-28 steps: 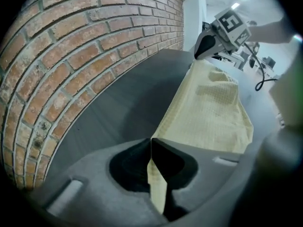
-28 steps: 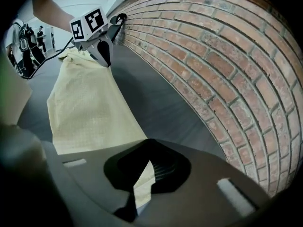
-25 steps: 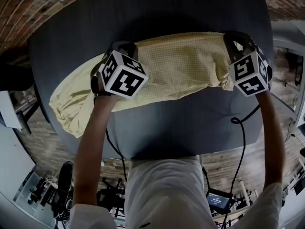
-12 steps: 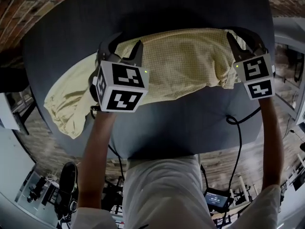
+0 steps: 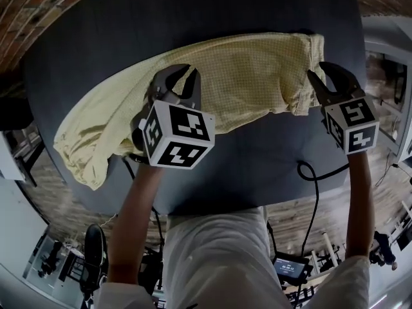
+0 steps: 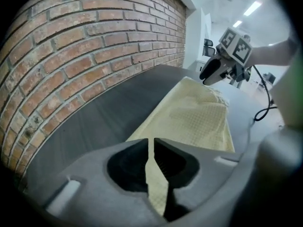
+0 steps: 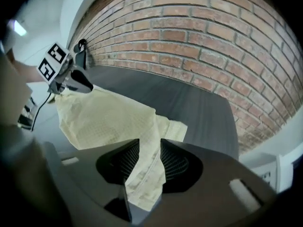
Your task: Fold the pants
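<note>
Surface (image 5: 244,166), dark and round, is carrying yellow pants (image 5: 244,82) lying lengthwise across it, while the left hand-held gripper (image 5: 182,76) is closing its jaws on the cloth's near edge and the right hand-held gripper (image 5: 324,77) is opening its jaws around the waistband end.

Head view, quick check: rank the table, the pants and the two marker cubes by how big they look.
1. table
2. pants
3. left marker cube and right marker cube: the left looks bigger, but it seems nearer the camera, so I won't rank them.
</note>
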`<state>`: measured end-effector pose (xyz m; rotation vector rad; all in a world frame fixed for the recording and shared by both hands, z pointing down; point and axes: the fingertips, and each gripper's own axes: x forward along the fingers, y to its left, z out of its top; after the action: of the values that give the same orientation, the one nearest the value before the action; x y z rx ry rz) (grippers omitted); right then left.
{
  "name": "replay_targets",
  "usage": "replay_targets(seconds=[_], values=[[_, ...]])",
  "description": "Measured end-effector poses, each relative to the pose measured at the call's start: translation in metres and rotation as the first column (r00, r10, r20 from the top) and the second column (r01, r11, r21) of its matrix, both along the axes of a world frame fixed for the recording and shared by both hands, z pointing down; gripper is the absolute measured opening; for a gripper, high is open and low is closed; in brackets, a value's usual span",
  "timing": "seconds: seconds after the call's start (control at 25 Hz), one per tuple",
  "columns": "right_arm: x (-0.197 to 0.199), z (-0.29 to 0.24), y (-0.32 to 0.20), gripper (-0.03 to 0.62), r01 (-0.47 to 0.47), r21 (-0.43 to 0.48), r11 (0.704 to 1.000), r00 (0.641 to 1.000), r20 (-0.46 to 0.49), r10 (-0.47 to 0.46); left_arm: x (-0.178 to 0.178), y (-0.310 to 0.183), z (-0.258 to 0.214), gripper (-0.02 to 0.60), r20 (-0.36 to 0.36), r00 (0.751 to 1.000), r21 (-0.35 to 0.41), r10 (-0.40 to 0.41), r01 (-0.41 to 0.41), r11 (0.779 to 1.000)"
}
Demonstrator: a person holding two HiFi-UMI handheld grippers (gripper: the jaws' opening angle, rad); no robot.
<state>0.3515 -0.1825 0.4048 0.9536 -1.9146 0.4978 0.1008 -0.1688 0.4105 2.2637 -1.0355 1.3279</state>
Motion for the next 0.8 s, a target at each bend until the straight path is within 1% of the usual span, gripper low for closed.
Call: replay_targets(seconds=[0.04, 0.12, 0.2, 0.32, 0.36, 0.4, 0.44, 0.52, 0.64, 0.72, 0.8], values=[[0.001, 0.003, 0.005, 0.156, -0.045, -0.03, 0.999, 0.998, 0.041, 0.046, 0.003, 0.005, 0.006, 0.035, 0.0, 1.0, -0.024, 0.013, -0.013, 1.0], [0.0, 0.01, 0.014, 0.179, -0.119, -0.096, 0.988, 0.985, 0.114, 0.13, 0.008, 0.017, 0.021, 0.031, 0.008, 0.999, -0.079, 0.044, -0.044, 0.996], [-0.003, 0.019, 0.024, 0.181, -0.154, -0.163, 0.975, 0.971, 0.159, 0.179, 0.01, 0.025, 0.035, 0.031, 0.02, 0.998, -0.119, 0.065, -0.062, 0.991], [-0.009, 0.033, 0.035, 0.168, -0.148, -0.247, 0.958, 0.963, 0.183, 0.196, 0.011, 0.027, 0.042, 0.026, 0.023, 0.998, -0.122, 0.056, -0.052, 0.991], [-0.01, 0.035, 0.037, 0.146, -0.137, -0.257, 0.957, 0.966, 0.179, 0.187, 0.011, 0.027, 0.041, 0.026, 0.021, 0.999, -0.125, 0.049, -0.046, 0.991], [-0.01, 0.036, 0.038, 0.108, -0.126, -0.255, 0.959, 0.971, 0.168, 0.172, 0.011, 0.027, 0.041, 0.026, 0.018, 0.999, -0.133, 0.044, -0.041, 0.99], [-0.009, 0.035, 0.038, 0.038, -0.116, -0.244, 0.963, 0.976, 0.153, 0.157, 0.011, 0.027, 0.042, 0.026, 0.015, 0.999, -0.145, 0.041, -0.039, 0.989], [-0.003, 0.028, 0.035, 0.029, -0.105, -0.198, 0.974, 0.985, 0.116, 0.13, 0.012, 0.027, 0.042, 0.026, 0.011, 0.999, -0.167, 0.044, -0.041, 0.985], [0.01, 0.007, 0.021, 0.028, -0.071, -0.073, 0.995, 0.997, 0.024, 0.073, 0.012, 0.027, 0.041, 0.026, 0.016, 0.998, -0.182, 0.059, -0.055, 0.982], [0.014, -0.011, 0.011, 0.028, -0.035, 0.01, 0.999, 0.999, -0.026, 0.035, 0.012, 0.027, 0.041, 0.026, 0.016, 0.998, -0.186, 0.062, -0.058, 0.981], [0.015, -0.021, 0.003, 0.028, 0.001, 0.064, 0.998, 0.997, -0.077, 0.004, 0.013, 0.027, 0.041, 0.026, 0.015, 0.998, -0.188, 0.058, -0.054, 0.981]])
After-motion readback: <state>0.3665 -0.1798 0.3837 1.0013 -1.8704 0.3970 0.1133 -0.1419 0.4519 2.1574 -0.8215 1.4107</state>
